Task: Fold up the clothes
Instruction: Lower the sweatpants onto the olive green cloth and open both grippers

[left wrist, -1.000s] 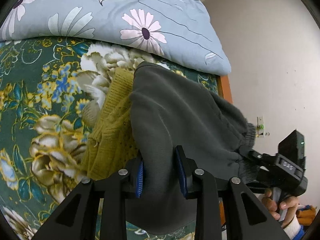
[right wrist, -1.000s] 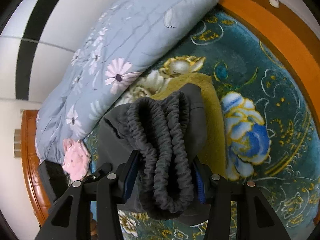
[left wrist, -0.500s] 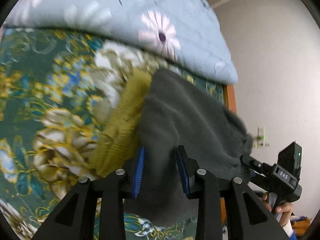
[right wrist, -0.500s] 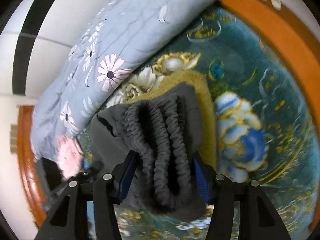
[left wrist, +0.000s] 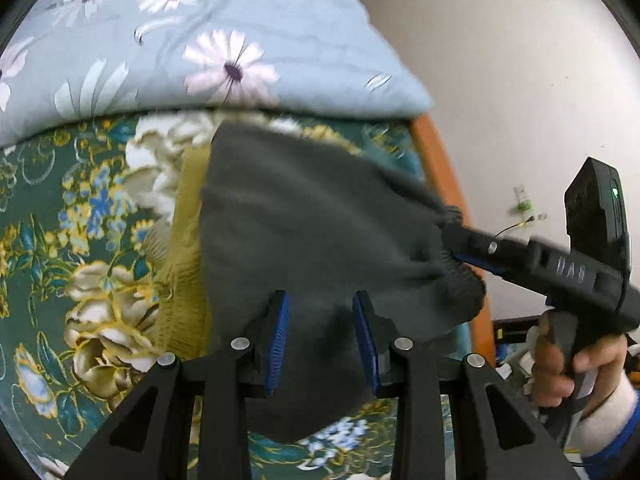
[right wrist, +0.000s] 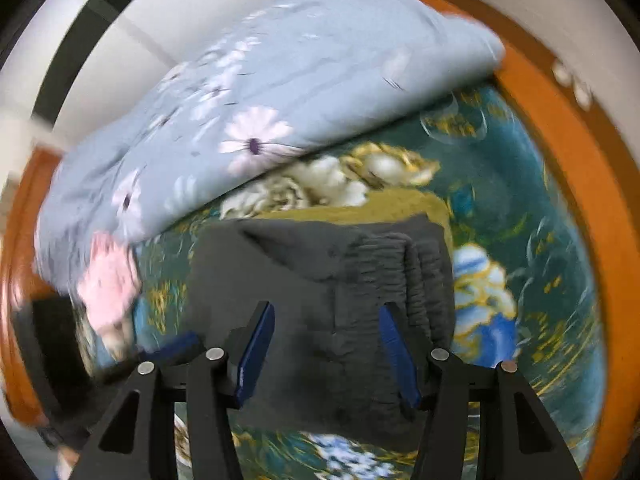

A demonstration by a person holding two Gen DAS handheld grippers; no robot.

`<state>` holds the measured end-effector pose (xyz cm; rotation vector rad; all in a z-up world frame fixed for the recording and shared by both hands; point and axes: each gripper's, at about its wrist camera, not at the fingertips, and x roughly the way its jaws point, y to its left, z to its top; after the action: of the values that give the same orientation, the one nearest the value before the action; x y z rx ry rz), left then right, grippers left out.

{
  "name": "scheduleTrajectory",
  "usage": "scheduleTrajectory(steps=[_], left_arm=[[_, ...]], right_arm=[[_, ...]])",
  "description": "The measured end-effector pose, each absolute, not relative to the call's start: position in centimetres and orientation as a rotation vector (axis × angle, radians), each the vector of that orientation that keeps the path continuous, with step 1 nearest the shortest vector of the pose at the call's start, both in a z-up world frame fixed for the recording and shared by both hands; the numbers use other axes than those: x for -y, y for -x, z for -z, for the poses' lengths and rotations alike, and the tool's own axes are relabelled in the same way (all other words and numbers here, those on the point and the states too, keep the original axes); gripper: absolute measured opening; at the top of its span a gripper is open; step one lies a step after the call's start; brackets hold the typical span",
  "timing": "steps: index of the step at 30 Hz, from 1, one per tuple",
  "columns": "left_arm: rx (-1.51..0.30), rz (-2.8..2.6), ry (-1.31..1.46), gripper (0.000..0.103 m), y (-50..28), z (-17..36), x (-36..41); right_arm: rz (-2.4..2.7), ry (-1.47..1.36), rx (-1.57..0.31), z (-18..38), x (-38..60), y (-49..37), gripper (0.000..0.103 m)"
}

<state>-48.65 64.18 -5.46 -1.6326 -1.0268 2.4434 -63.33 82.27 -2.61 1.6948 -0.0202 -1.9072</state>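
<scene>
Both the left gripper (left wrist: 320,336) and the right gripper (right wrist: 326,350) clamp the soft, limp grey garment (left wrist: 312,216), apparently lifted above the floral bedspread (left wrist: 48,208), best gripped at its thick elastic waistband (right wrist: 416,280).

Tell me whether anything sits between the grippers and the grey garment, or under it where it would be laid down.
Nothing separates them: grey garment fabric lies between the fingers of both the left gripper and the right gripper. Beneath it, though, a mustard knit garment already lies on the floral bedspread, so the grey one would land partly on that.
</scene>
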Motion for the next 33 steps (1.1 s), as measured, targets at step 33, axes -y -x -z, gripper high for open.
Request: scheduleTrajectory(steps=[33], left_arm=[[0.939, -2.475, 1.875, 0.071, 40.2, 6.2, -67.1]], right_arm=[[1.932, -1.909, -0.001, 5.0, -86.2, 50.7, 0.061]])
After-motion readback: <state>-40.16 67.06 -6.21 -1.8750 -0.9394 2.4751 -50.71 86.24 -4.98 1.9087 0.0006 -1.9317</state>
